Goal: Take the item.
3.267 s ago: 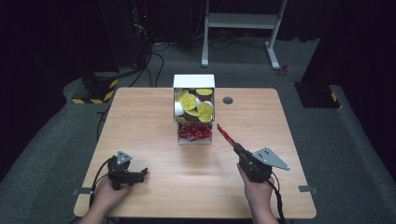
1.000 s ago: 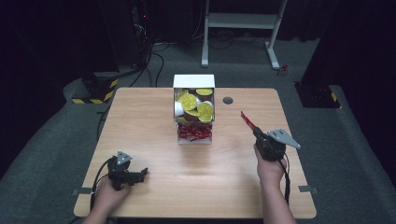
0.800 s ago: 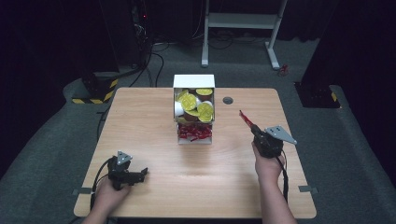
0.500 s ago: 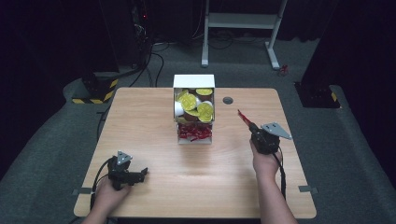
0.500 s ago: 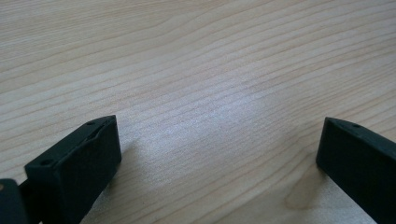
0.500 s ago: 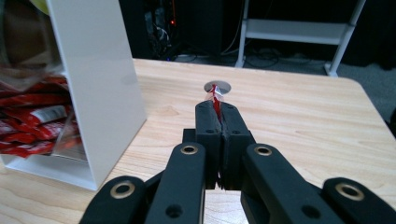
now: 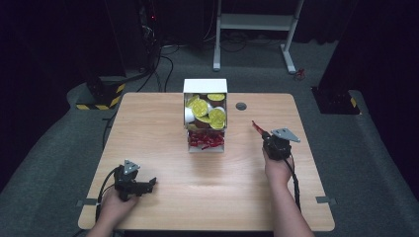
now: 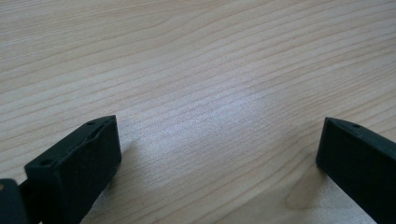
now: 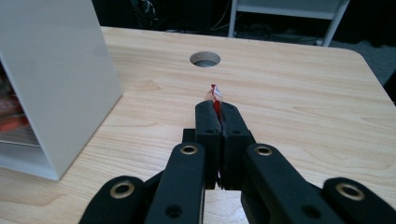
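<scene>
1. At about 3 o'clock from the table's middle, a thin red packet [image 7: 257, 128] sticks out of the right gripper [image 7: 268, 138], pointing toward 11 o'clock in the high view.
2. In the right gripper view, the red packet [image 9: 215, 100] is pinched edge-on between the 2 black jaws, which are pressed together on it with only its tip showing past them.
3. The right gripper sits above the wooden table [image 7: 148, 133], held by the person's right hand [image 7: 277, 168], with its grey plate at its 2 o'clock side.
4. At 9 o'clock from that gripper stands a white box [image 7: 205, 86], open toward the person; yellow-lidded cups [image 7: 207, 111] fill its upper part and red packets [image 7: 205, 141] lie in its lower part.
5. A round hole [image 7: 241, 106] in the table lies at 12 o'clock from the held packet, just right of the box.
6. At about 7 o'clock on the table, the left gripper [image 7: 143, 185] rests low in the left hand [image 7: 116, 202], pointing toward 3 o'clock.
7. In the left gripper view its 2 jaws stand wide apart over bare wood, holding nothing.
</scene>
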### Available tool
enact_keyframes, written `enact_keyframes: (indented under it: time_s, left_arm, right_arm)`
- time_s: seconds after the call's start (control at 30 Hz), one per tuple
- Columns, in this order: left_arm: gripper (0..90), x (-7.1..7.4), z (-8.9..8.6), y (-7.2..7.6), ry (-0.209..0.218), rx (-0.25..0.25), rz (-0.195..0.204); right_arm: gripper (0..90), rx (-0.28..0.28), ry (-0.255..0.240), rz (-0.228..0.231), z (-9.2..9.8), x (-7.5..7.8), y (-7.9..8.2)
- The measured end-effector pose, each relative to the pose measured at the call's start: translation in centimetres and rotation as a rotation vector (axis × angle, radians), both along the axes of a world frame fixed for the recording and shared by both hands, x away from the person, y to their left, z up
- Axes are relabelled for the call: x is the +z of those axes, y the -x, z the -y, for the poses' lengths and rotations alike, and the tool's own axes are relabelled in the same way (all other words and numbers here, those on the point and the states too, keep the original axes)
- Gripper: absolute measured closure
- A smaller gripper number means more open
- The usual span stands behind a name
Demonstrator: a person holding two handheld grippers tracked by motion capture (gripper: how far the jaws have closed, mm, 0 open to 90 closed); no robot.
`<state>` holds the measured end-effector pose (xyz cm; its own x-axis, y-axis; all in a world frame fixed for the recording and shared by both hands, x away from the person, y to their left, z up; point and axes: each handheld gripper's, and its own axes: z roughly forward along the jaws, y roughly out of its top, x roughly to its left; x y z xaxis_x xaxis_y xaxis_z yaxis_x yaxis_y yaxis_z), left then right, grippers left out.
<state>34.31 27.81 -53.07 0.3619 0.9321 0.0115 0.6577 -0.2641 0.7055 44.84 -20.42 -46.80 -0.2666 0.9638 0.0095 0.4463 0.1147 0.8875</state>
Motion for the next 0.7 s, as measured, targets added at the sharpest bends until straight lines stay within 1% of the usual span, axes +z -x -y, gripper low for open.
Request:
enact_keyframes:
  time_s: [0.1, 0.37, 0.43, 0.6, 0.7]
  left_arm:
    - [0.2, 0.0, 0.0, 0.0, 0.0, 0.0, 0.0]
    - [0.3, 0.0, 0.0, 0.0, 0.0, 0.0, 0.0]
    - [0.2, 0.0, 0.0, 0.0, 0.001, 0.001, 0.001]
    - [0.2, 0.0, 0.0, 0.0, 0.0, 0.0, 0.0]
    - [0.3, 0.0, 0.0, 0.0, 0.0, 0.001, 0.0]
  right_arm:
    - [88.3, -0.008, 0.001, -0.02, 0.0, -0.4, -0.2]
    - [87.6, -0.012, 0.014, -0.044, -0.3, -1.1, -0.6]
    - [87.2, -0.008, 0.024, -0.05, -0.4, -1.3, -0.7]
    - [86.6, -0.008, 0.028, -0.093, -0.7, -2.3, -1.0]
    - [86.4, -0.002, 0.045, -0.124, -0.7, -3.1, -1.2]
